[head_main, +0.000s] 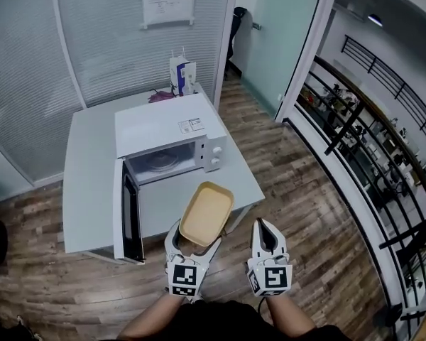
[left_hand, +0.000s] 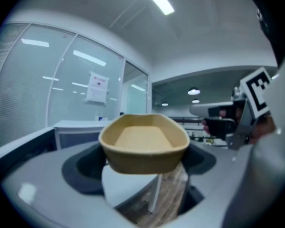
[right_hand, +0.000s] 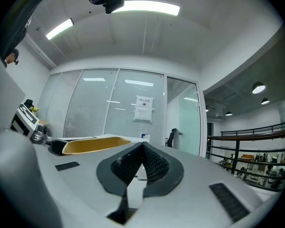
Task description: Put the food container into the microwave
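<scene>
Head view: left gripper (head_main: 196, 241), fingers holding food container (head_main: 206, 212) at table (head_main: 92, 169) edge before open microwave (head_main: 163, 130); right gripper (head_main: 267, 227), fingers together.

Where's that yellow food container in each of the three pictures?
Head view: food container lower centre, before the open microwave.
Left gripper view: dead centre, between the jaws.
Right gripper view: low left.
Shared landmark: paper notice on the glass wall.

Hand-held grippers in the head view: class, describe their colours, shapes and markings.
Both the left hand-held gripper and the right hand-held gripper are white, with tapering jaws lined by dark textured pads. Each carries a cube with black-and-white square markers.
</scene>
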